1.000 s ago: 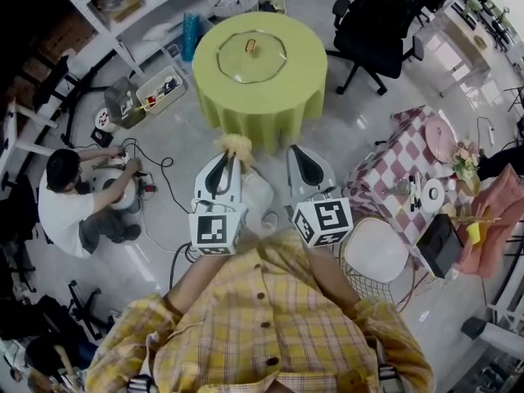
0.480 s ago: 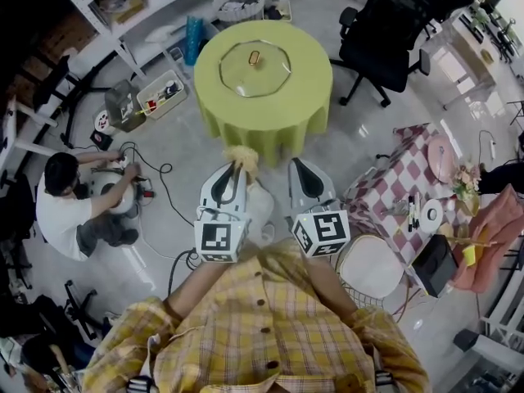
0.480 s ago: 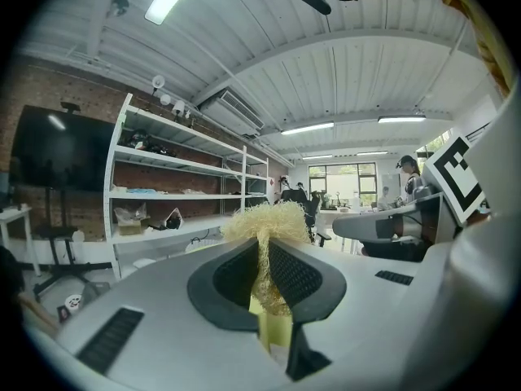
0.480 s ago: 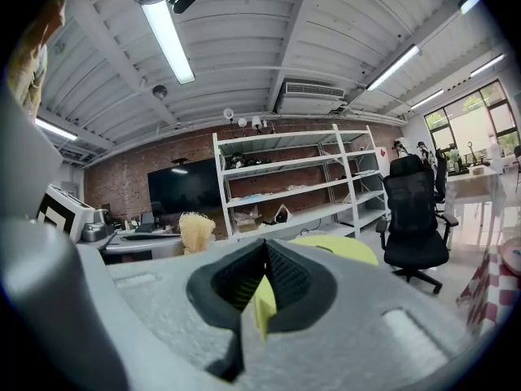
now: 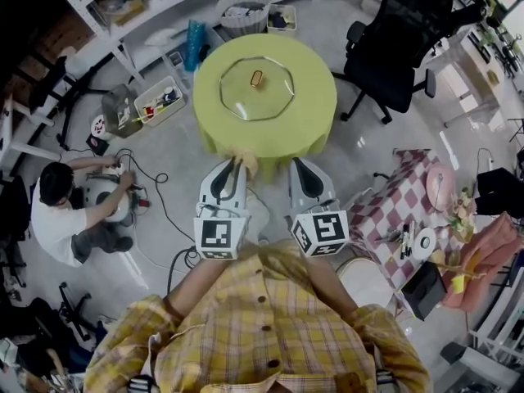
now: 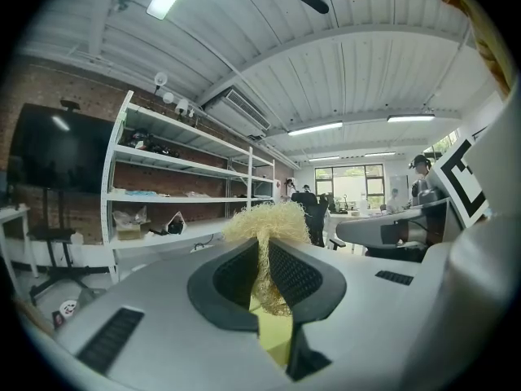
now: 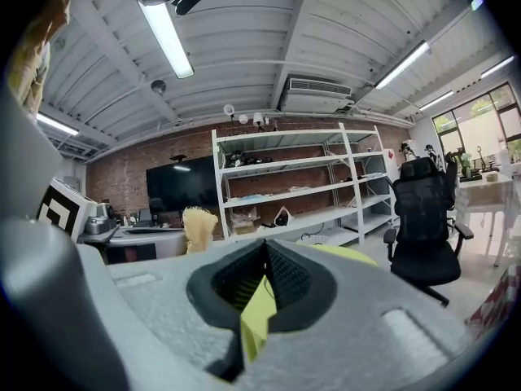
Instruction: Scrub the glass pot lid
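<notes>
The glass pot lid lies flat on a round table under a yellow-green cloth, ahead of both grippers. Its small handle sits at the centre. My left gripper is shut on a pale yellow fibrous scrubber; in the left gripper view the scrubber fans out above the clamped jaws of that gripper. My right gripper is shut with nothing in it, and its jaw tips meet. Both grippers are held in the air short of the table's near edge.
A black office chair stands right of the table. A person sits on the floor at the left among cables. White shelving and a basket lie behind the table. A checkered table is at the right.
The round table with the lid has come closer to me and lower in the head view. Both grippers keep their pose, and the scrubber stays clamped in the left one.
</notes>
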